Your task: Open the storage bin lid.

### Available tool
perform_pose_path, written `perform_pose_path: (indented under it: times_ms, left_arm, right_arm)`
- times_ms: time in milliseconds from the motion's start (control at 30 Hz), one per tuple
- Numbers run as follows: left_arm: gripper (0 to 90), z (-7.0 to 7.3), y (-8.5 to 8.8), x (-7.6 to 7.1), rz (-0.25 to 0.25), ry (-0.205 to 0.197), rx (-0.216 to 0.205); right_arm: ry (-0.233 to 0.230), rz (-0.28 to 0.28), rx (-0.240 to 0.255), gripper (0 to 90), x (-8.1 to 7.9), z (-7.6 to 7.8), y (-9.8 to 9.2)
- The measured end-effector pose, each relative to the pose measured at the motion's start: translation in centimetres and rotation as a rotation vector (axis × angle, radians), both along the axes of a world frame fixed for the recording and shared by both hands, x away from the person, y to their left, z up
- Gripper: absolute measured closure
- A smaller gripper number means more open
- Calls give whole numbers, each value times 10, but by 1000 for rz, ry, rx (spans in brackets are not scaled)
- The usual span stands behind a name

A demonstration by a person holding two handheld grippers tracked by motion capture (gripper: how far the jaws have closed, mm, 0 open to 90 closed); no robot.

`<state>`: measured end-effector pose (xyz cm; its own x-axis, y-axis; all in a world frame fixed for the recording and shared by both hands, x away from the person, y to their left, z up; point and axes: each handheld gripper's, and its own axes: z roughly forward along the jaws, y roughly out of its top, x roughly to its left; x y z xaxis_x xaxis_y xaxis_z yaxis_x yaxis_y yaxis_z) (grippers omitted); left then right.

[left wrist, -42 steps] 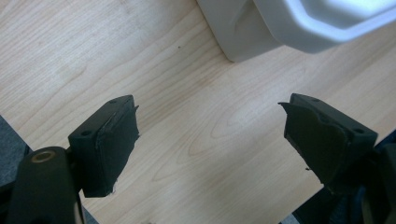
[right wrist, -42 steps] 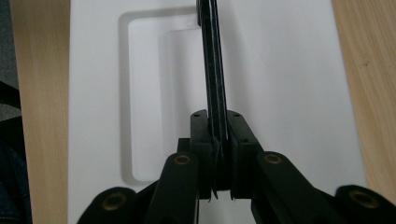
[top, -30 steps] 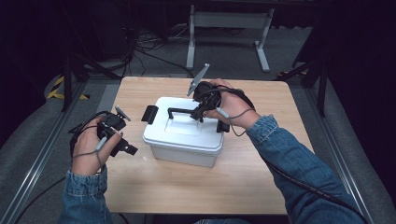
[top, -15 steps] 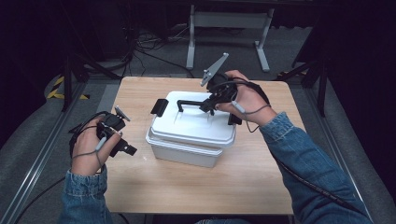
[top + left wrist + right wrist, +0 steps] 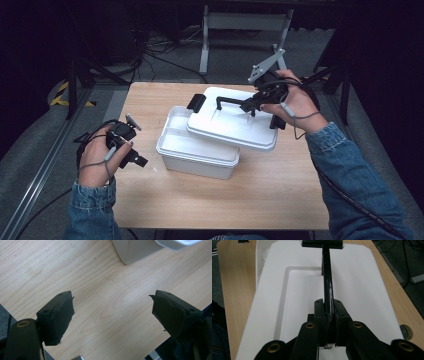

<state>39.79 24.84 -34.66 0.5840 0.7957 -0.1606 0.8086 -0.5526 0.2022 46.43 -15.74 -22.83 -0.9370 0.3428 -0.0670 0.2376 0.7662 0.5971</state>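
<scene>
The right tool [image 5: 256, 102] is clamped tight on the thin black handle [image 5: 327, 287] of the white lid [image 5: 235, 126], its jaws pinching the bar from both sides, and the lid hangs tilted above the open white box [image 5: 192, 150], overhanging toward the worktop's right edge. To do this lift well, I would keep the grip centred on the handle so the lid does not swing, raise it until its black end latch [image 5: 196, 102] clears the box rim, then carry it toward the bare right side. The left tool [image 5: 131, 150] hovers near the worktop's [image 5: 260, 195] left edge, jaws wide apart and empty. Lid and box look like smooth, rigid moulded plastic with rounded corners; the worktop is pale wood-grain laminate.
</scene>
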Motion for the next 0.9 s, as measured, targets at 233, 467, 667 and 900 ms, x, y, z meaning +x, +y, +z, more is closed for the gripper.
perform_pose_path:
  times_ms: [233,467,667,900]
  left_arm:
    - [182,-1,-2,0,1,6,10]
    - [182,-2,-2,0,1,4,11]
    - [184,-3,-3,1,0,9,21]
    - [184,-3,-4,1,1,13,22]
  right_arm:
    - [4,-48,13,838,-2,0,-32]
    - [0,-108,34,837,-3,0,-63]
    - [5,-166,41,837,-2,-4,-88]
    - [12,-221,57,838,0,-8,-114]
